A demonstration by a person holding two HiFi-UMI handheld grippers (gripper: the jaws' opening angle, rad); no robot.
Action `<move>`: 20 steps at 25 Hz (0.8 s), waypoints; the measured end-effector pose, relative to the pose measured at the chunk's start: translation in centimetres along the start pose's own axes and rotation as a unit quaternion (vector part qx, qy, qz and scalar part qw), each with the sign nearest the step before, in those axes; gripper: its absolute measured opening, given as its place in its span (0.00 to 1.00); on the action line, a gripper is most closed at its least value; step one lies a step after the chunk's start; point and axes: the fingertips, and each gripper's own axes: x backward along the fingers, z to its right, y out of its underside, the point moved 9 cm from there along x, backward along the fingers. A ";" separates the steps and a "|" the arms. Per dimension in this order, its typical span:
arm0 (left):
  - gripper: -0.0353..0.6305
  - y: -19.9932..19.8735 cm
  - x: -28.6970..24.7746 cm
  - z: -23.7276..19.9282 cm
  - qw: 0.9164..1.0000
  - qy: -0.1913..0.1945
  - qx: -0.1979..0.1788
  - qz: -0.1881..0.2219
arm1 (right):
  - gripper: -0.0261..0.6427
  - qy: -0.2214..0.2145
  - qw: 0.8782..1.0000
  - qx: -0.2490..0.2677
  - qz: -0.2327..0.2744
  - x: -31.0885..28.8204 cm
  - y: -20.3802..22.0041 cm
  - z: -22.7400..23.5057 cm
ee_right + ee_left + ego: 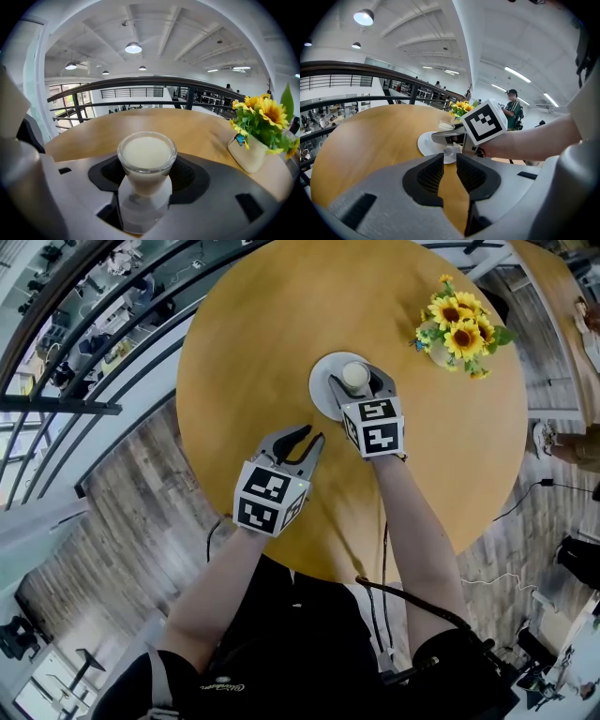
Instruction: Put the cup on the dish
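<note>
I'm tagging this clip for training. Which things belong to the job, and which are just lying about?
Job: cup, gripped by the right gripper; white dish below it.
Lying about: vase of sunflowers; left gripper, empty, off to the side.

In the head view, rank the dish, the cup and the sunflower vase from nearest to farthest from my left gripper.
From the left gripper:
1. dish, just ahead, slightly to its right.
2. cup, over the dish's middle, between the jaws of the right gripper.
3. sunflower vase, far right of the table.
</note>
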 end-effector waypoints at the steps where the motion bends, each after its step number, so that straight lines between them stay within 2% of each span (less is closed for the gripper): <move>1: 0.18 0.0 0.0 0.0 1.000 0.000 0.000 0.000 | 0.42 0.000 1.000 0.000 0.000 0.0 0.0 0.0; 20: 0.18 0.3 1.1 -0.3 1.000 -0.010 -0.003 0.008 | 0.42 0.017 1.000 -0.010 0.014 0.5 0.8 -0.7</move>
